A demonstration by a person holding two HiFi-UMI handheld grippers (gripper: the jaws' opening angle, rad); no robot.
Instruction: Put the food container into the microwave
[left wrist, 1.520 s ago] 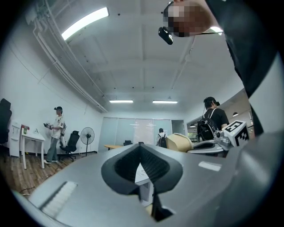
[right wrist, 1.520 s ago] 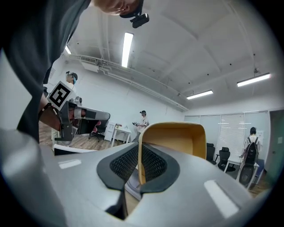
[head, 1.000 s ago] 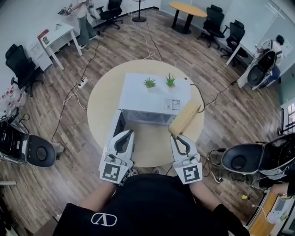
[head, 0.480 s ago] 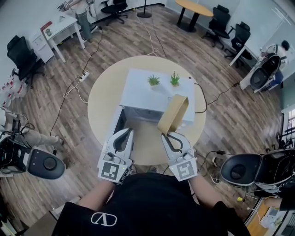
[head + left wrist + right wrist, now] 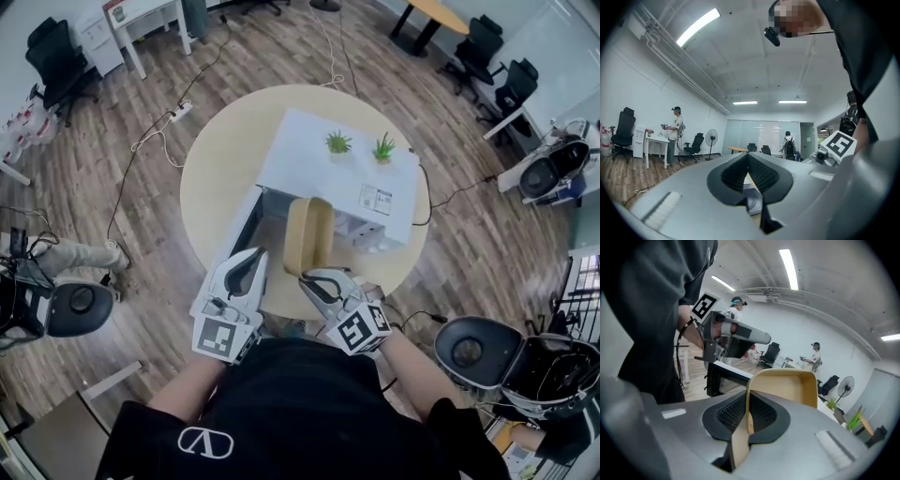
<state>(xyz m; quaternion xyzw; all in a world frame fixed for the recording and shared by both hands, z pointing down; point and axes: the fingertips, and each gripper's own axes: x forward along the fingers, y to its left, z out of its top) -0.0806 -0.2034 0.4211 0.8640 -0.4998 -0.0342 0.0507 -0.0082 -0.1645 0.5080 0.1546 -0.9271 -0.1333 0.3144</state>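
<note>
The white microwave (image 5: 330, 175) stands on the round table, its door (image 5: 247, 223) swung open to the left. A tan food container (image 5: 309, 232) is held on edge in front of the open cavity. My right gripper (image 5: 315, 278) is shut on its rim; in the right gripper view the container (image 5: 787, 385) rises past the gripper (image 5: 748, 397), with the dark door (image 5: 725, 376) behind it. Left of the container, near the door, my left gripper (image 5: 247, 266) is shut and empty. In the left gripper view that gripper (image 5: 749, 159) points out over the room.
The round wooden table (image 5: 217, 150) carries the microwave, which has two small plants (image 5: 337, 142) on top. Cables and a power strip (image 5: 181, 110) lie on the floor. Office chairs, desks and round machines (image 5: 469, 351) surround the table. People (image 5: 674, 133) stand far off.
My right gripper has carried the container leftward, from the microwave's right front corner to in front of the open cavity. The left gripper has barely moved. The head view has shifted.
</note>
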